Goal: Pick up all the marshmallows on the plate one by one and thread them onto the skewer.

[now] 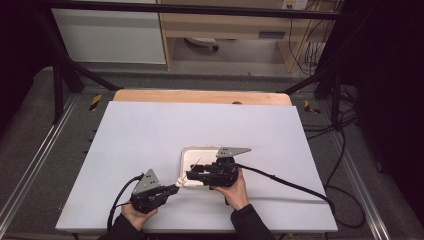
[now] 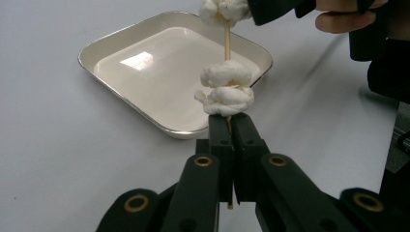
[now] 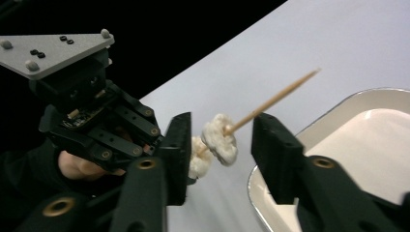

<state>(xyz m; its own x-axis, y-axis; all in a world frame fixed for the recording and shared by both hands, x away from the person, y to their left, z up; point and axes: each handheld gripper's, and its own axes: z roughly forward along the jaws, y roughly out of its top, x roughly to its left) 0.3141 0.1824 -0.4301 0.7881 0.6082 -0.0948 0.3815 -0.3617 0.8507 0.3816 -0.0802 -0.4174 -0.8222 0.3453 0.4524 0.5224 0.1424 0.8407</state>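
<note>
The thin wooden skewer (image 2: pixel 226 41) of soft white lumps (image 2: pixel 226 86) (judged light, squashy) was clamped at its base by the left gripper (image 2: pixel 231 126); the right gripper (image 3: pixel 220 140) fingers stood apart around a lump.

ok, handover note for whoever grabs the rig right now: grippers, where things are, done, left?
Left gripper: shut on the blunt end of the wooden skewer, holding it over the near rim of the tray.
Right gripper: open, jaws either side of the skewer and its white pieces, pads not touching.
Things: white pieces are threaded on the skewer, two of them just above the left gripper; the tray looks empty on the white table.
Done: nothing is in the tray.
Left: probably slide the pieces off the pointed end into the tray.
</note>
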